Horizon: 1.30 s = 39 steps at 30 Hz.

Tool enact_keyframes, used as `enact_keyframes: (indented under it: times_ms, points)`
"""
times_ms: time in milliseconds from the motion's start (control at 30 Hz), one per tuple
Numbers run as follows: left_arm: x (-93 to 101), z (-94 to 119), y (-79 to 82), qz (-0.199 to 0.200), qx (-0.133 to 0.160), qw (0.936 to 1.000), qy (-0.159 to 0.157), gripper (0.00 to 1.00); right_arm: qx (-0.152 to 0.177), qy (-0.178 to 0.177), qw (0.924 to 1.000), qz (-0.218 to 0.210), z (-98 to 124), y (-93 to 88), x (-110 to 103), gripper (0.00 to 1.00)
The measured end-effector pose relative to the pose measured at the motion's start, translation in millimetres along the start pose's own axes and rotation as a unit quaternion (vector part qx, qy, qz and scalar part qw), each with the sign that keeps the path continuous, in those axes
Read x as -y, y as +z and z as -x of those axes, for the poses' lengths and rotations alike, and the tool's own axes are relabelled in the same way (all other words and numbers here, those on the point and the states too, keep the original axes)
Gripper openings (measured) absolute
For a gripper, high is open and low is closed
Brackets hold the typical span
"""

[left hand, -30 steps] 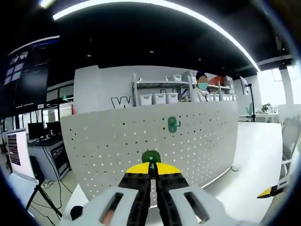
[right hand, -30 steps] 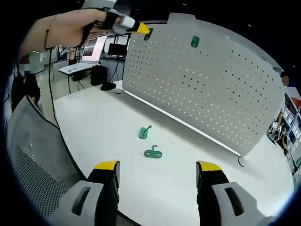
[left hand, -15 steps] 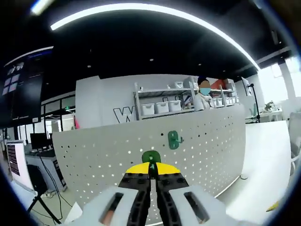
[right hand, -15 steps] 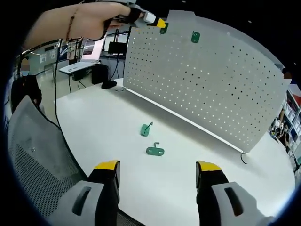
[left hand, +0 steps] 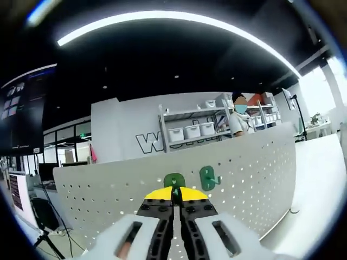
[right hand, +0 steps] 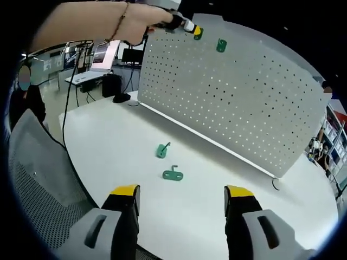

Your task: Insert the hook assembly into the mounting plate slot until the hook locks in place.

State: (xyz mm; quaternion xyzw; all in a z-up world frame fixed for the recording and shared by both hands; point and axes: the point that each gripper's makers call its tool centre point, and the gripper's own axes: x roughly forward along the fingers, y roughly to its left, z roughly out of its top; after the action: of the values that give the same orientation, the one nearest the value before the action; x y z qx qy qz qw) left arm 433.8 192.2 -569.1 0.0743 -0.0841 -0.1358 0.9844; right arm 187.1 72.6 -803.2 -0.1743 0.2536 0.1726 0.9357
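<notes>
Hooks of green plastic: one (left hand: 174, 180) clamped in left gripper (left hand: 174, 199) beside mounted one (left hand: 208, 177) on white perforated pegboard (right hand: 233, 103); two (right hand: 162, 150) (right hand: 173, 174) lie on white table (right hand: 108, 146); right gripper (right hand: 181, 190) gapes.

Four green hooks in all — one mounted hook (right hand: 220, 45) on the single white pegboard (right hand: 238, 103), one held hook (right hand: 198, 33) up at the board's top edge, and two loose on the one bench (right hand: 108, 146) — an upright hook (right hand: 161, 150) and a flat hook (right hand: 173, 174).
</notes>
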Motion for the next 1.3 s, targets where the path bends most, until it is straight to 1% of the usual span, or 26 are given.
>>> enact_keyframes:
  times_ms: [33, 167, 267, 367, 600, 667, 867, 967, 1000, 1033, 1067, 1167, 1267, 1300]
  points:
    - [-0.1, -1.9, -0.4, 0.002, 0.0, 1.0, 0.001, 0.01, 0.0, 0.0, 1.0, 0.001, 0.1, 0.1, 0.2, 0.6]
    - [-1.3, -9.1, 0.1, 0.017, 0.004, 0.9995, 0.026, 0.01, 0.0, -0.003, 1.0, 0.004, 1.1, -0.2, 2.4, 0.59]
    - [7.0, -18.3, 3.9, 0.012, 0.012, 0.9995, 0.025, 0.01, 0.004, -0.005, 1.0, 0.0, 1.9, 0.4, 4.4, 0.56]
    - [6.7, -23.1, 6.1, 0.008, 0.016, 0.9994, 0.031, 0.01, 0.003, -0.007, 1.0, 0.0, 2.1, 0.2, 4.9, 0.55]
    - [-2.0, -27.8, -0.5, 0.005, 0.007, 0.9986, 0.052, 0.01, 0.007, -0.004, 1.0, 0.0, 3.0, 1.7, 4.3, 0.54]
    - [-0.5, -30.5, -3.8, 0.007, 0.002, 0.9985, 0.054, 0.01, 0.009, -0.002, 1.0, 0.0, 3.3, 2.8, 3.3, 0.53]
    - [3.1, -32.6, -4.5, 0.0, 0.002, 0.9985, 0.054, 0.01, 0.01, -0.001, 1.0, 0.002, 3.8, 3.0, 2.8, 0.51]
    - [3.9, -33.0, -8.0, -0.001, -0.003, 0.9983, 0.057, 0.01, 0.011, 0.0, 0.9999, 0.002, 3.9, 3.3, 2.5, 0.51]
    - [1.1, -33.3, -12.2, 0.0, -0.011, 0.9979, 0.063, 0.01, 0.01, 0.001, 1.0, 0.001, 4.0, 3.1, 2.4, 0.51]
    - [-0.8, -34.3, -12.1, 0.006, -0.008, 0.998, 0.062, 0.01, 0.01, 0.001, 0.9999, 0.001, 4.1, 3.1, 2.4, 0.51]
    - [0.6, -34.6, -14.3, 0.006, -0.013, 0.9979, 0.062, 0.01, 0.011, 0.001, 0.9999, 0.001, 4.2, 3.4, 2.2, 0.51]
    - [2.7, -34.2, -14.1, 0.004, -0.015, 0.9978, 0.064, 0.01, 0.011, 0.002, 0.9999, 0.002, 4.4, 3.1, 2.0, 0.5]
    - [3.9, -33.5, -16.2, 0.012, -0.018, 0.9976, 0.066, 0.01, 0.009, 0.0, 1.0, 0.0, 4.4, 2.3, 2.7, 0.5]
    - [4.6, -32.3, -16.3, 0.012, -0.015, 0.9975, 0.067, 0.01, 0.007, 0.001, 1.0, 0.002, 4.2, 1.2, 3.0, 0.5]
